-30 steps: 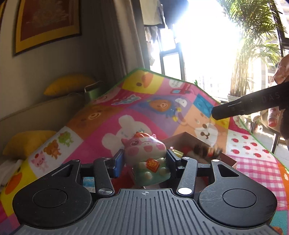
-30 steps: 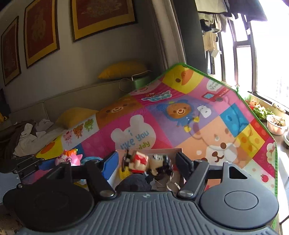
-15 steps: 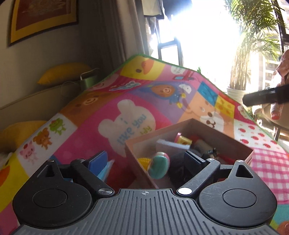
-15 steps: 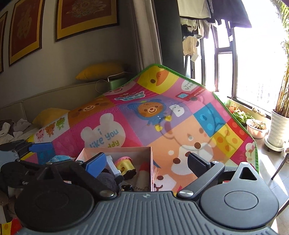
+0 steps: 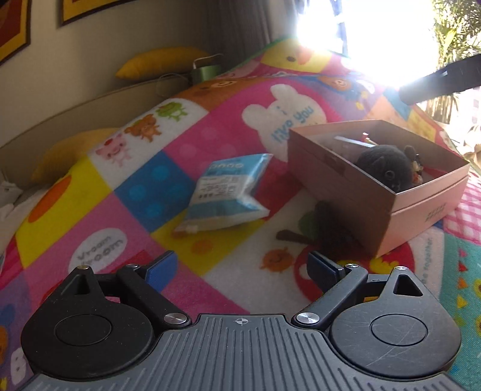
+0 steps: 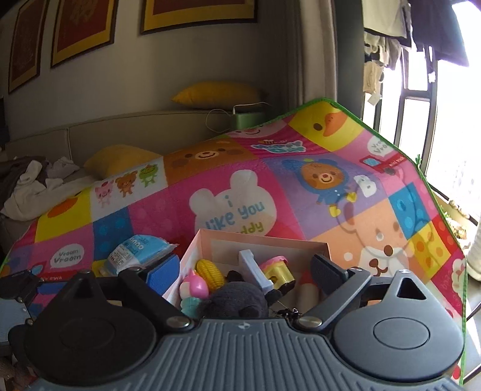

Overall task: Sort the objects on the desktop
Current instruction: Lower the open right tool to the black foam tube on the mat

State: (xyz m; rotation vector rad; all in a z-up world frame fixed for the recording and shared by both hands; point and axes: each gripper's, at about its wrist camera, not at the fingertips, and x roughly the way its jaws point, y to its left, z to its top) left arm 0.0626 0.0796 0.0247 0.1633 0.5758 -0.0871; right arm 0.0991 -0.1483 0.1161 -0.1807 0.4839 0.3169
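Both your left gripper (image 5: 240,266) and right gripper (image 6: 245,267) stand wide, holding nothing. The tissue pack (image 5: 224,192) (the one item outside) lies left of the box (image 5: 421,198), awaiting pickup.

Play mat (image 6: 150,216) printed "i like you", "Vroom Vroom", "mini truck", blue packet (image 5: 224,192) print unreadable

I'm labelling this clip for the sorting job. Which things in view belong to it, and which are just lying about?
Part of the job:
- pink box holding the sorted toys
- blue tissue pack, still out on the play mat
- black plush toy and toy corn, both in the box

Just lying about:
- yellow cushions
- framed pictures
- clothes pile
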